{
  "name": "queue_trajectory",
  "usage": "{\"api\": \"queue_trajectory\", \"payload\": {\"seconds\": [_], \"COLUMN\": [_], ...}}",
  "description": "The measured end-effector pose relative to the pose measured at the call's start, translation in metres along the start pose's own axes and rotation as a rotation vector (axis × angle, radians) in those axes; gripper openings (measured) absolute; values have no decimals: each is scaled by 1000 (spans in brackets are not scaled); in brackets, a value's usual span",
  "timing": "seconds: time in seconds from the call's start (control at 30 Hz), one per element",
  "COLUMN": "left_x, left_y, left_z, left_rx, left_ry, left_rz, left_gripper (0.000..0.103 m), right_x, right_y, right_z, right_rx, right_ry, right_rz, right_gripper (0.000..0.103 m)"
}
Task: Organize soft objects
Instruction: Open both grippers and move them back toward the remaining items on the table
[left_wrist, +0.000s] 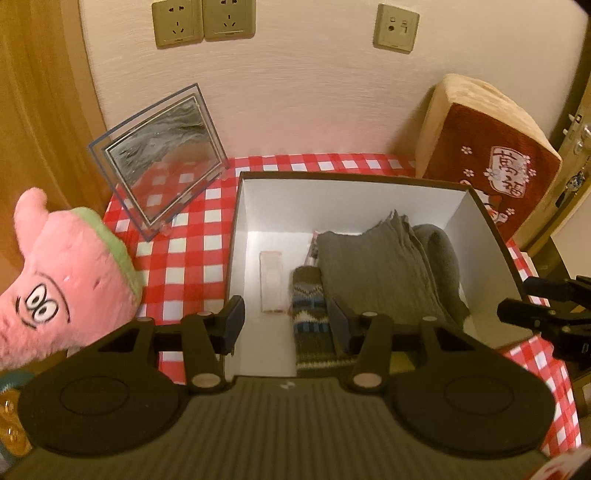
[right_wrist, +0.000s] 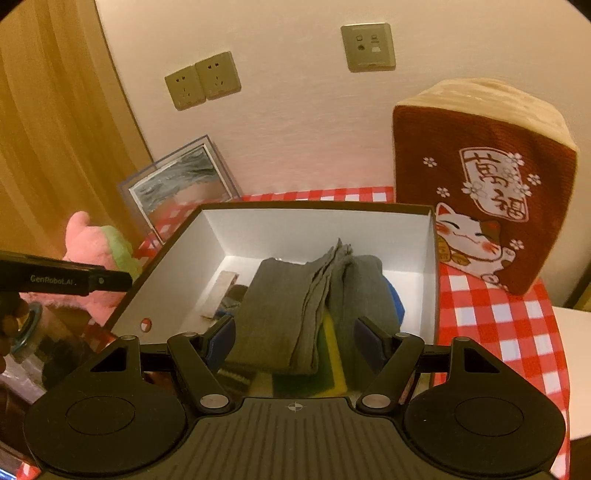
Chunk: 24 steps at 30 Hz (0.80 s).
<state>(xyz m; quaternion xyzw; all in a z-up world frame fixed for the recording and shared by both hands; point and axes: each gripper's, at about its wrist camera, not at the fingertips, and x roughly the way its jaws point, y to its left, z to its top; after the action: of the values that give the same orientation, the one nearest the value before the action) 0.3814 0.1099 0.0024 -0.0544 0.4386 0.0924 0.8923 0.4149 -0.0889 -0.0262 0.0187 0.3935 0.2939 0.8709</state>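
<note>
The worktop (right_wrist: 491, 306), under its red-and-white check cloth, runs ahead of and below both tools, with the open box (right_wrist: 435, 266) straight ahead of the right hand-held gripper (right_wrist: 294, 338) and just beyond the left hand-held gripper (left_wrist: 286, 325). To the right of the box, touching its far right corner, leans the big cat cushion (right_wrist: 484, 177); it looks too bulky to go in beside what is already packed, and forcing it could tip the thin walls. Left of the left tool sits the pink plush (left_wrist: 62, 280), outside the box and probably the next soft thing to collect. Swinging that way carries a risk: the clear picture frame (left_wrist: 162, 162) stands tilted just beyond the plush and could be knocked over by a wide sweep. Inside the box, below the right tool's jaws, the folded grey cloth (right_wrist: 284, 306) lies over a yellow-green sponge (right_wrist: 334, 365), with a patterned knit sock (left_wrist: 308, 314) under the left tool. Both tools stand with jaws apart and nothing between the pads, the left one less wide than the right. The two tools hang close together over one box, so they could clash if both move at once. A small pale packet (left_wrist: 271, 280) lies on the box floor, easily snagged along with the sock.
</note>
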Motion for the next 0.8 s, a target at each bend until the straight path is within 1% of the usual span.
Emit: {"api": "queue_trajectory", "payload": {"seconds": [0.27, 0.43, 0.57, 0.8], "left_x": [-30, -45, -55, -64], "left_y": [-1, -3, -2, 6], "left_z": [-27, -45, -61, -89], "left_rx": [-7, -12, -22, -49], "left_ry": [-10, -12, -4, 31], "left_rz": [-2, 9, 17, 24], "left_gripper": [48, 49, 49, 49], "right_x": [-32, -50, -60, -70], "right_y": [4, 6, 8, 11], "right_z": [-18, -29, -39, -60], "right_rx": [47, 56, 68, 74], "right_ry": [-37, -43, -41, -8], "right_rz": [-6, 1, 2, 1], "right_gripper": [71, 75, 77, 78]}}
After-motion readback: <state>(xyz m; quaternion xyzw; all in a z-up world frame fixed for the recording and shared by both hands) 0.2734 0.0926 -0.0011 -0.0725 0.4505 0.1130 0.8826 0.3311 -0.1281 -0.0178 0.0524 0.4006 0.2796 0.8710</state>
